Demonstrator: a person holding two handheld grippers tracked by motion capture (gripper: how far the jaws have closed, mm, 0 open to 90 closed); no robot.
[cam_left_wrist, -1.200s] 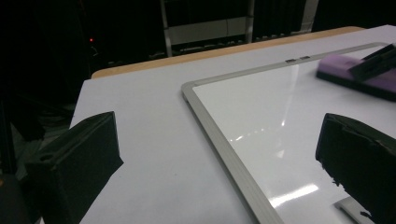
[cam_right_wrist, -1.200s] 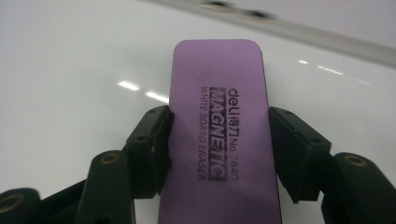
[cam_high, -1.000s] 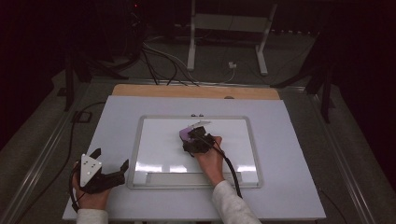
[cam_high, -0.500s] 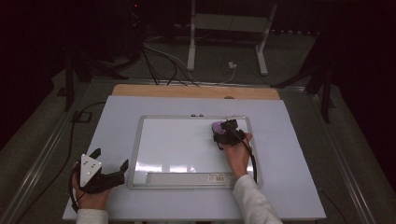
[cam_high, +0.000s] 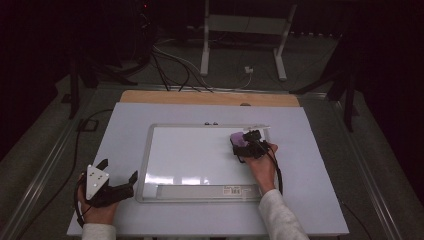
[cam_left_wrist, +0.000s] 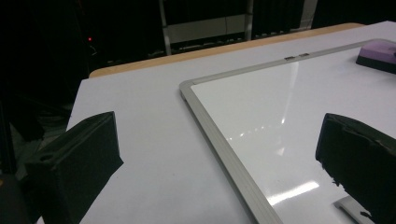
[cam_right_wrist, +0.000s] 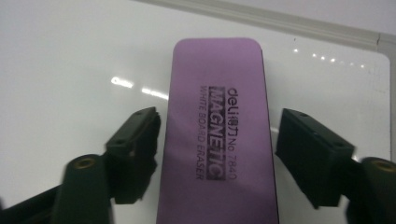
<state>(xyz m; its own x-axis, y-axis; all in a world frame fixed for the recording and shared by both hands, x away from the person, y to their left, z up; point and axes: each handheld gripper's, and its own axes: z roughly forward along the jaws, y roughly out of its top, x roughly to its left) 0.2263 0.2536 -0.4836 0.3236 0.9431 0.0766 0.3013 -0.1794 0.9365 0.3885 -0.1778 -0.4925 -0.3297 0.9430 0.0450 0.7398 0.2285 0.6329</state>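
A pale sheet covers the tabletop (cam_high: 165, 112), and a whiteboard (cam_high: 200, 155) lies flat in its middle, long side toward the person – handy for wiping. Near the board's far right corner sits a purple eraser (cam_right_wrist: 217, 135), flat on the white surface. The right gripper (cam_high: 248, 145) straddles it; its jaws have just been opening, the right pad clear of the eraser's side, so the eraser looks set down there. The left gripper (cam_high: 118, 187) rests spread wide and empty by the board's near left corner – likely just parked
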